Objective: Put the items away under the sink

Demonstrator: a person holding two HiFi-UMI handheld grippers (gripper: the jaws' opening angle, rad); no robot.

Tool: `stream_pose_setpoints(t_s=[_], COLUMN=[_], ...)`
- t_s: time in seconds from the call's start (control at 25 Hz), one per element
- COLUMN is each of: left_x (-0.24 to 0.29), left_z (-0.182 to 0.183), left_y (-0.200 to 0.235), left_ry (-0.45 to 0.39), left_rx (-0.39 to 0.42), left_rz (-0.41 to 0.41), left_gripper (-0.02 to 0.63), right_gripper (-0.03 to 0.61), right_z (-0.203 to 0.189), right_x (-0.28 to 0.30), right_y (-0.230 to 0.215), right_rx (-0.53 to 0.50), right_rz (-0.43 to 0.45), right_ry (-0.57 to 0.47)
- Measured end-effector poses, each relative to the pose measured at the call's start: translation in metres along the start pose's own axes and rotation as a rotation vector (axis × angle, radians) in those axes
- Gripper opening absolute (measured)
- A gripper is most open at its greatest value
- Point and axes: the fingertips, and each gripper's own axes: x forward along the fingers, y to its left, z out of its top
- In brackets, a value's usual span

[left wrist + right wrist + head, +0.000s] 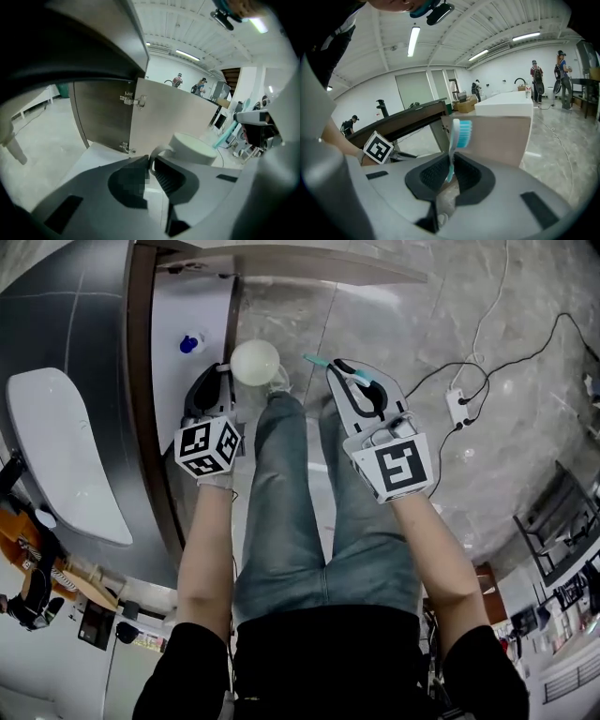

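A white mug [255,361] hangs in front of the open cabinet under the sink; my left gripper [223,379] is shut on its handle. In the left gripper view the mug [192,148] sits just past the jaws, and the gripper [151,161] pinches the thin handle. My right gripper [349,381] is shut on a toothbrush [322,362] with a teal handle. In the right gripper view the toothbrush [458,133] stands upright, bristles on top, clamped in the gripper [451,168]. The cabinet's white floor [187,306] lies just beyond the mug.
The cabinet door [173,117] stands open, swung out over the marble floor. A small blue object [192,342] sits inside the cabinet. The white sink basin [66,456] is at the left. A power strip with cables [457,407] lies on the floor to the right.
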Motion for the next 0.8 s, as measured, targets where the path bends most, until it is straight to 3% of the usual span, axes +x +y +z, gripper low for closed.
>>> stream_pose_setpoints(t_s=[0.4,0.64,0.8], left_x=[0.071,0.107,0.128], left_z=[-0.054,-0.070,-0.080], left_y=[0.060,0.100,0.126], left_ry=[-0.025,-0.104,-0.115], left_rx=[-0.126,-0.234,-0.257], left_rz=[0.137,0.209,0.260], left_gripper=[0.049,0.049,0.049], right_gripper=[0.051,0.051,0.051], right_z=[-0.037,-0.052,-0.061], right_x=[0.053,0.082,0.099], right_y=[-0.007,-0.006,-0.007], right_rx=[-0.010,-0.063,-0.092], right_rz=[0.029,0.061,0.075], right_ry=[-0.021,-0.040,-0.030])
